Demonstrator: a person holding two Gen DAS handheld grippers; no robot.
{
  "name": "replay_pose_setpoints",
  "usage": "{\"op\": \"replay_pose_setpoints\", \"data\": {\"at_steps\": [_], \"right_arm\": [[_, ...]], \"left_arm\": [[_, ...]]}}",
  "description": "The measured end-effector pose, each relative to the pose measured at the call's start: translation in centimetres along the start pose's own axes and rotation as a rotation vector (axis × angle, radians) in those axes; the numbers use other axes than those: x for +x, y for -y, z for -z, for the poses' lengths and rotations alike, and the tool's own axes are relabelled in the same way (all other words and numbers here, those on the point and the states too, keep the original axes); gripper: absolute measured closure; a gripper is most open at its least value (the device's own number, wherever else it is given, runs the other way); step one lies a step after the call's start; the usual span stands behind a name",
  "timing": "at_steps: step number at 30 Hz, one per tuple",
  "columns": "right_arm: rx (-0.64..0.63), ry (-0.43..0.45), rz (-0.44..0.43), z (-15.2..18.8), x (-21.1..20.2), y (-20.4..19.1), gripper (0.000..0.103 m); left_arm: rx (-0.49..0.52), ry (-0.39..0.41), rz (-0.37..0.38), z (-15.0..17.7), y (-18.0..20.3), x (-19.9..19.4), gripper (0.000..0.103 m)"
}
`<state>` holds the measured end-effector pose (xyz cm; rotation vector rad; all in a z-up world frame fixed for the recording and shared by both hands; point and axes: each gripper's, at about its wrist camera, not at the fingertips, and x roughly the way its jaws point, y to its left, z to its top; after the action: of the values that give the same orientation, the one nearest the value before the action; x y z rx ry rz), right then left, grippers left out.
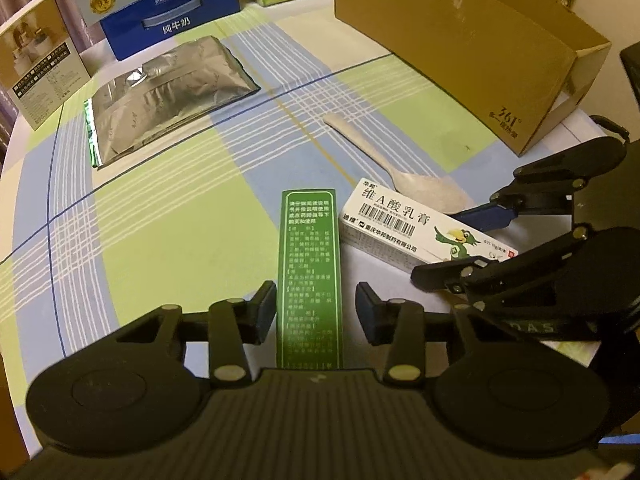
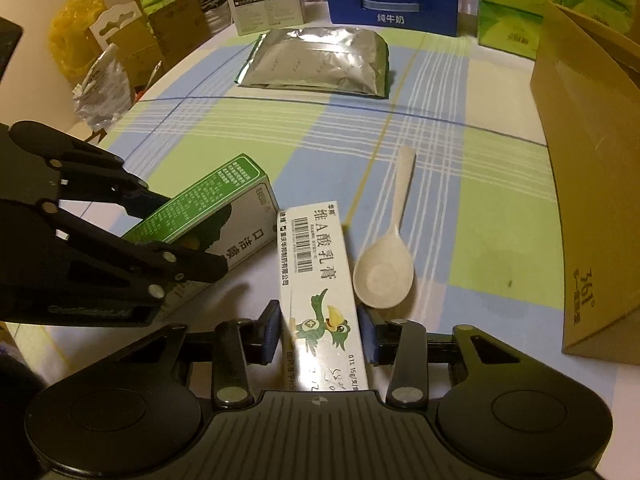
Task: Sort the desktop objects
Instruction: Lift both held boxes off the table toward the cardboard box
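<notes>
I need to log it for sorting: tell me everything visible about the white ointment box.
The white ointment box is a long, slim cardboard carton with black Chinese print, a barcode and a green cartoon bird. It looks closed and undented, lying between the right tongs, whose pads flank its sides, near the green box and spoon.

Both wrist views low, close over table, facing forward; share foil pouch, spoon.

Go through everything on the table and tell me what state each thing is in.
left hand-held gripper: jaws around the green box, a gap showing on its right side
right hand-held gripper: astride the white ointment box
green box: closed
white ointment box: closed, lying flat
spoon: bowl up, empty
foil pouch: sealed, flat
cardboard box: top open
</notes>
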<state>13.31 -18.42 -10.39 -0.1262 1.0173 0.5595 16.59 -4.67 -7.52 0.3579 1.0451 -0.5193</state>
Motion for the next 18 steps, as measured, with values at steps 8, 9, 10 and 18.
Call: {"op": "replay_pose_setpoints", "data": {"at_steps": [8, 9, 10, 18], "right_arm": [[0.062, 0.027, -0.003, 1.4, -1.2, 0.2, 0.066], [0.065, 0.030, -0.002, 1.7, -1.4, 0.1, 0.066], [0.064, 0.029, -0.002, 1.9, -1.4, -0.1, 0.066], [0.023, 0.055, 0.025, 2.2, -1.1, -0.9, 0.066]], "left_arm": [[-0.035, -0.020, -0.002, 0.7, 0.3, 0.0, 0.078], [-0.039, -0.022, -0.002, 0.9, 0.4, -0.1, 0.078], [-0.043, -0.022, -0.001, 1.0, 0.6, -0.1, 0.078], [-0.048, -0.020, -0.004, 1.2, 1.1, -0.2, 0.078]]}}
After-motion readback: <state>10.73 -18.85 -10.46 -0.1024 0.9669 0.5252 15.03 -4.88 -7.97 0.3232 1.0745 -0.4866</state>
